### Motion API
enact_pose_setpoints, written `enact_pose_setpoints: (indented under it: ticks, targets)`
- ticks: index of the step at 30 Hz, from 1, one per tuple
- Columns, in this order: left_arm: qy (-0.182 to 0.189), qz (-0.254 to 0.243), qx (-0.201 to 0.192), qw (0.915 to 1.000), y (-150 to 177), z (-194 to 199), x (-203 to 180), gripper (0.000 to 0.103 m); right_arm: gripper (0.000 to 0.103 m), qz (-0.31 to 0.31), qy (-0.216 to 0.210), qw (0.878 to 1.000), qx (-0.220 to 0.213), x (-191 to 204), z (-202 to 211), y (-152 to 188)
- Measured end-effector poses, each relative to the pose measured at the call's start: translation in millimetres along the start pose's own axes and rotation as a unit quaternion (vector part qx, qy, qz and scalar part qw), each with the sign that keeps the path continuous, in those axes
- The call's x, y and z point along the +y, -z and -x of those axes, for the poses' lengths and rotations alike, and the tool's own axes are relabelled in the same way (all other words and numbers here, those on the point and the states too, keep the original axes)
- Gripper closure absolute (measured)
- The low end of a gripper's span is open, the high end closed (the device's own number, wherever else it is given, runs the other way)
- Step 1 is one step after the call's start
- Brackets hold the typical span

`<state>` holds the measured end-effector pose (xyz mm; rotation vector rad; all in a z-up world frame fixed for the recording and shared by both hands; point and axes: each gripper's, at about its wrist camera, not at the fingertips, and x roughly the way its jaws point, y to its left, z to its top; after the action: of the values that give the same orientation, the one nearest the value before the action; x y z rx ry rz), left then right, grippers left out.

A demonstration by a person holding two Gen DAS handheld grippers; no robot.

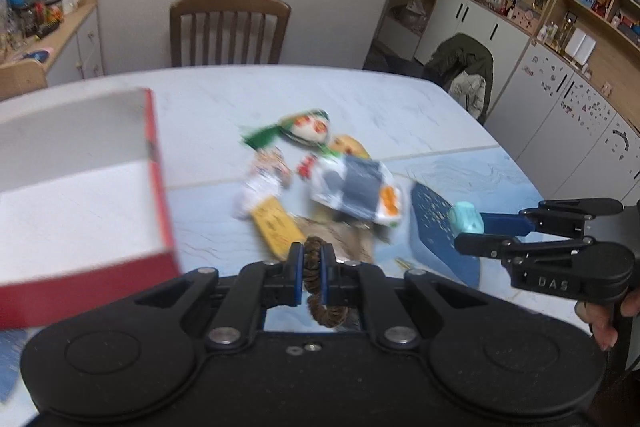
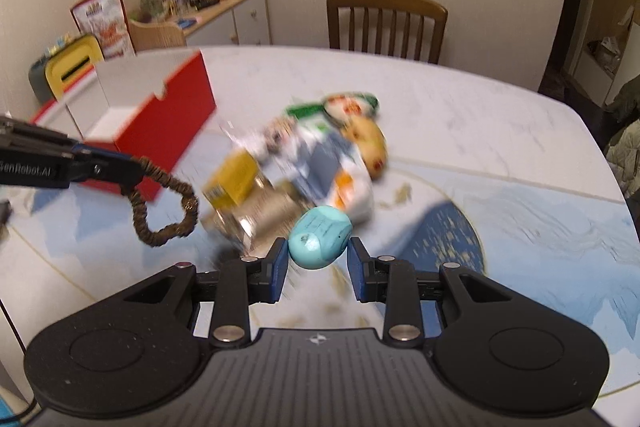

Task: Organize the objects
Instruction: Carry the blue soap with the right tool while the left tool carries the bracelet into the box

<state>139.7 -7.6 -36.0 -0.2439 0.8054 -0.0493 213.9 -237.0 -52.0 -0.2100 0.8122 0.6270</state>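
My left gripper (image 1: 313, 259) is shut on a brown braided hair tie (image 1: 316, 279), held above the table; from the right wrist view the tie (image 2: 168, 203) hangs in a loop from the left gripper (image 2: 134, 173). My right gripper (image 2: 318, 255) is shut on a turquoise egg-shaped object (image 2: 320, 237); in the left wrist view it (image 1: 466, 219) sits between the right gripper's fingers (image 1: 480, 231). A blurred pile of snack packets (image 1: 320, 179) (image 2: 304, 163) lies mid-table. An open red box with a white inside (image 1: 76, 187) (image 2: 152, 111) stands at the left.
The white marbled table (image 2: 460, 115) has a blue patterned mat (image 2: 520, 227) near me. A wooden chair (image 1: 230, 27) stands at the far edge. A jacket-draped chair (image 1: 464, 67), cupboards and shelves are at the right; a cluttered sideboard (image 2: 224, 7) at the left.
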Motion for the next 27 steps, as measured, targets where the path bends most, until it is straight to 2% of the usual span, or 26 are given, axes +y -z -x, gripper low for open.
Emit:
enact_pose_setpoints:
  ticks: [6,14,19,27]
  targets:
    - [-0.016,0.002,-0.023,0.9996,-15,33,48,0.097,0.072,0.011,-0.016,1.000,-0.024,41,4,-41]
    - [-0.033,0.018,-0.026,0.9990,-28,55,113,0.097,0.072,0.046,-0.044,0.997,-0.033,114,-11,-81]
    - [-0.048,0.029,-0.020,0.9982,-33,54,153,0.097,0.072,0.075,-0.058,0.995,-0.026,162,-33,-97]
    - [-0.065,0.041,0.012,0.9970,-37,38,208,0.097,0.072,0.094,-0.066,0.993,0.012,220,-84,-113]
